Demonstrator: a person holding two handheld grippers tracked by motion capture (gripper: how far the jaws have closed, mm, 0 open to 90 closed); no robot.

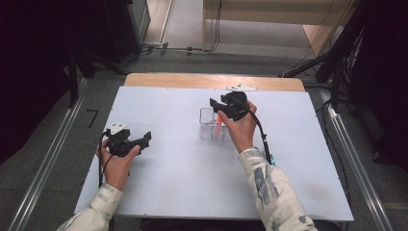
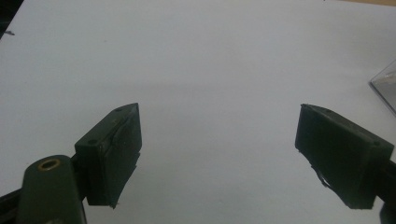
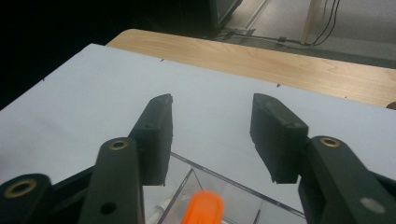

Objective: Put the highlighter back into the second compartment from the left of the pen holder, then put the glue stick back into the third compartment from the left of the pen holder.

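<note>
right gripper [image 1: 216, 107]: I see it in the person's right hand above the clear box, jaws pointing away toward the far-left of the table. In its own view [image 3: 211, 135] the jaws stand partly apart with only bare tabletop between them. Holding nothing.
orange item [image 1: 219, 126]: sits upright inside the clear box, just under and behind the right gripper's jaw tips. In the right gripper view [image 3: 202, 208] its top is blurred, below the jaws, not between the pads. I can't tell what it is.
clear box [image 1: 208, 126]: mid-table, compartmented, directly under the right gripper. Which compartment holds the orange item I can't make out.
left gripper [image 1: 146, 138]: near the table's left edge, well apart from the box. In its own view [image 2: 218, 154] jaws are wide apart, nothing in them, white table [image 2: 196, 60] beyond.
table edge: light wood strip [image 3: 280, 63] along the far side.
</note>
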